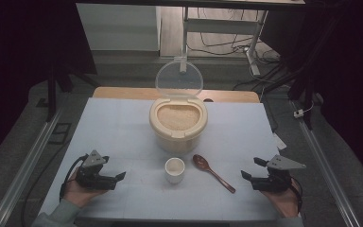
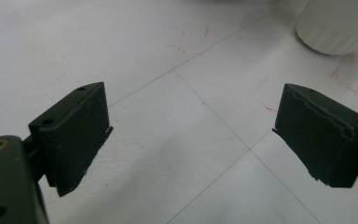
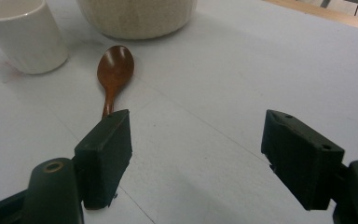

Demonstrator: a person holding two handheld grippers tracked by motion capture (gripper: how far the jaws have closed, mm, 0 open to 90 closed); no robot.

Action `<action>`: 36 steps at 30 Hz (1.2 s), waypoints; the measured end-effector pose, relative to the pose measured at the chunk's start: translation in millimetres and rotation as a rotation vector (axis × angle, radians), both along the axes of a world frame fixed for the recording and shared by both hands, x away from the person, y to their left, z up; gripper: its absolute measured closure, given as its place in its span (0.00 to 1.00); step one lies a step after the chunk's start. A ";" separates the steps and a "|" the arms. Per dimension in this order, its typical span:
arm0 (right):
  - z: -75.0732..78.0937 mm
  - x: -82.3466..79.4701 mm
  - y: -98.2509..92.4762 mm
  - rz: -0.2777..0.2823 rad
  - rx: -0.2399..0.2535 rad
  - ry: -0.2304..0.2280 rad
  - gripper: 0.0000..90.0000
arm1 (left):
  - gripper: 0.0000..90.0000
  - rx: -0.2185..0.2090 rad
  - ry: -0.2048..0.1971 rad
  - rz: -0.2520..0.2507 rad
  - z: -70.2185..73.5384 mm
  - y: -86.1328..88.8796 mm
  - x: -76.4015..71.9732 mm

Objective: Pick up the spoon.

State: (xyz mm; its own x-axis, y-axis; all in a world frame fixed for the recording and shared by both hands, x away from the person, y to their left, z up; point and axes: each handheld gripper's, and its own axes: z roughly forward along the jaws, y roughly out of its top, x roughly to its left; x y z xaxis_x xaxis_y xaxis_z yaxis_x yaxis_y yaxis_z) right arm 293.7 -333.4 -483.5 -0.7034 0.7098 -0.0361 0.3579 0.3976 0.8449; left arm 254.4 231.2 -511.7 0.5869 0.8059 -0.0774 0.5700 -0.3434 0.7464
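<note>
- Near the front left corner of the pale blue-white table top (image 1: 123, 127), the left gripper (image 1: 113, 178) is resting low in the person's left hand (image 1: 78, 191), its black jaws pointing toward the table's middle.
- Left gripper view: the two black jaws are standing wide apart with nothing but bare table between them; thin ruled lines and faint red marks are showing on the surface. Grasping nothing.
- Near the front right corner, the right gripper (image 1: 253, 168) is sitting in the person's right hand (image 1: 283, 198), jaws aimed inward toward the left.
- Right gripper view: jaws are likewise spread wide, released, with bare table in the gap. The handle of the spoon is running out of sight behind the left-hand jaw in that view; whether it is touching the jaw I cannot tell.
- Dark brown wooden spoon (image 1: 212, 172) is lying flat on the table, between the cup and the right gripper, bowl facing up and pointing toward the container, handle angling toward the front right.
- Small white ribbed ceramic cup (image 1: 175, 169) is standing upright at front centre, just left of the spoon's bowl, apart from it. Its contents are not discernible.
- Cream-coloured round plastic container (image 1: 177, 127) is standing behind the cup, holding pale rice-like grain nearly to the rim.
- Its clear round lid (image 1: 179, 79) is hinged up at the back, standing open.
- Both grippers are well apart from the cup and the container.
</note>
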 end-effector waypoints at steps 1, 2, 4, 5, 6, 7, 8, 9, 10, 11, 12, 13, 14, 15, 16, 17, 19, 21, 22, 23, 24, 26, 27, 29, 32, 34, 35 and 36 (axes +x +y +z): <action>-0.1 0.0 0.4 -0.002 0.000 0.003 0.27 | 0.11 -0.003 0.002 0.003 -0.2 0.2 0.1; 0.1 -0.2 1.1 0.001 -0.002 0.006 0.27 | 0.11 -0.008 0.003 0.004 -0.5 0.4 0.2; 0.4 -0.5 1.9 0.004 -0.011 0.007 0.28 | 0.11 -0.010 0.007 0.004 -0.7 0.4 0.3; 0.6 -0.6 2.2 0.004 -0.012 0.007 0.28 | 0.11 -0.010 0.008 0.003 -0.8 0.2 0.3; 0.8 -0.5 2.3 0.006 -0.010 0.006 0.28 | 0.11 -0.009 0.007 0.001 -1.0 -0.1 0.1; 1.2 -0.4 2.2 0.010 -0.006 0.008 0.28 | 0.11 -0.008 0.007 -0.002 -1.3 -0.3 0.0; 1.4 -0.4 2.1 0.009 -0.006 0.007 0.28 | 0.11 -0.010 0.007 -0.003 -1.5 -0.5 0.0; 1.5 -0.5 2.0 0.008 -0.007 0.007 0.28 | 0.11 -0.010 0.007 -0.004 -1.8 -0.6 -0.1; 1.8 -0.6 1.9 0.005 -0.012 0.007 0.28 | 0.11 -0.011 0.007 -0.005 -2.0 -0.7 0.0; 1.9 -0.8 1.6 0.003 -0.013 0.005 0.28 | 0.11 -0.010 0.007 -0.007 -2.3 -0.9 0.0; 2.0 -0.8 1.5 0.003 -0.010 0.005 0.28 | 0.11 -0.010 0.006 -0.008 -2.4 -1.1 0.0; 2.2 -0.8 1.3 0.002 -0.010 0.006 0.29 | 0.11 -0.007 0.004 -0.010 -2.6 -1.4 -0.2; 2.6 -0.8 1.1 -0.003 -0.014 0.006 0.29 | 0.11 -0.004 0.004 -0.014 -2.8 -1.8 -0.4; 2.6 -0.8 1.1 -0.003 -0.014 0.006 0.29 | 0.11 -0.002 0.004 -0.016 -3.1 -2.1 -0.5; 3.2 -0.8 1.0 -0.001 -0.013 0.010 0.29 | 0.11 0.000 0.001 -0.014 -3.4 -2.4 -0.6; 3.5 -0.7 1.3 0.000 -0.013 0.012 0.29 | 0.11 0.000 0.000 -0.013 -3.5 -2.5 -0.6; 4.6 -0.9 1.9 0.003 -0.019 0.013 0.29 | 0.11 0.000 0.001 -0.012 -3.6 -2.4 -0.5; 6.7 -1.1 3.3 0.012 -0.018 0.019 0.29 | 0.11 0.000 0.000 -0.009 -3.4 -1.9 -0.5; 8.8 -1.2 4.4 0.019 -0.023 0.022 0.29 | 0.11 0.000 0.000 -0.008 -3.3 -1.8 -0.5; 10.4 -1.7 5.8 0.020 -0.022 0.021 0.29 | 0.11 0.000 -0.001 -0.009 -3.3 -1.7 -0.5; 11.7 -2.1 6.6 0.021 -0.024 0.017 0.29 | 0.11 0.000 -0.001 -0.009 -3.3 -1.8 -0.6; 13.5 -2.5 7.9 0.021 -0.024 0.016 0.30 | 0.11 -0.001 0.001 -0.011 -3.4 -2.3 -0.6; 15.6 -2.9 9.0 0.023 -0.028 0.016 0.30 | 0.11 0.002 0.001 -0.012 -3.5 -2.6 -0.7; 19.2 -3.6 12.4 0.024 -0.023 0.013 0.31 | 0.11 0.005 0.000 -0.012 -3.6 -3.0 -0.7; 25.5 -4.2 19.6 0.028 -0.029 0.022 0.32 | 0.11 0.008 0.002 -0.013 -4.0 -2.9 -0.3; 28.3 -4.5 23.7 0.032 -0.033 0.027 0.33 | 0.11 0.009 0.003 -0.013 -4.2 -3.0 -0.4; 29.7 -4.6 25.9 0.035 -0.032 0.032 0.33 | 0.11 0.008 0.003 -0.014 -4.2 -3.2 -0.5; 31.0 -4.8 27.4 0.041 -0.035 0.033 0.33 | 0.11 0.008 0.003 -0.013 -4.1 -3.3 -0.6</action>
